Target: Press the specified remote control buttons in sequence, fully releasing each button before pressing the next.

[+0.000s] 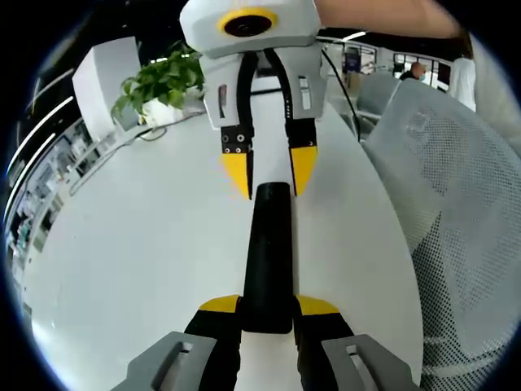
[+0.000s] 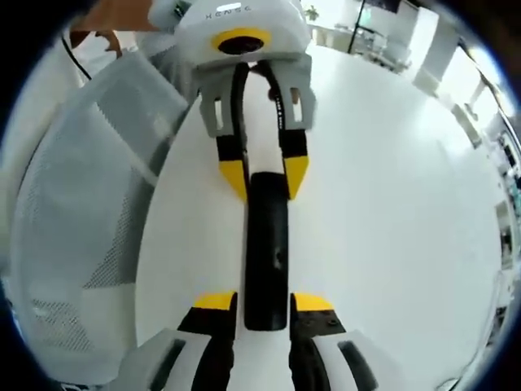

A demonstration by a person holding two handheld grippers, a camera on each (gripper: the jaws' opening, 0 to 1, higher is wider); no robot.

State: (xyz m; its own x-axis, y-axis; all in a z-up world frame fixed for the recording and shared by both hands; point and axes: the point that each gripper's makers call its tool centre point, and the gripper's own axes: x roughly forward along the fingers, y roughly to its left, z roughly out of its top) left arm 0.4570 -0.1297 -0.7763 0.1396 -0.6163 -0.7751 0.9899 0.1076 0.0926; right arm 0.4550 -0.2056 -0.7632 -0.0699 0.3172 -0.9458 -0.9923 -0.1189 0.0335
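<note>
Left claw [image 1: 267, 314] gripping near end of black remote [image 1: 269, 257], right claw [image 2: 264, 312] closing around opposite end, remote hanging between both above white bench [image 1: 138, 244]. Mesh chair [image 1: 456, 212] standing beside bench. Buttons facing away; no press visible; sequence progress impossible to judge.

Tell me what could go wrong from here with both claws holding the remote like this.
1. The black remote control is pinched at each end, by the left claw and the right claw, so neither looks free to press a button.
2. It is seen narrow-side on, so the buttons cannot be made out and a press could miss.
3. It sits near the white table edge by the mesh chair; letting go could drop it.
</note>
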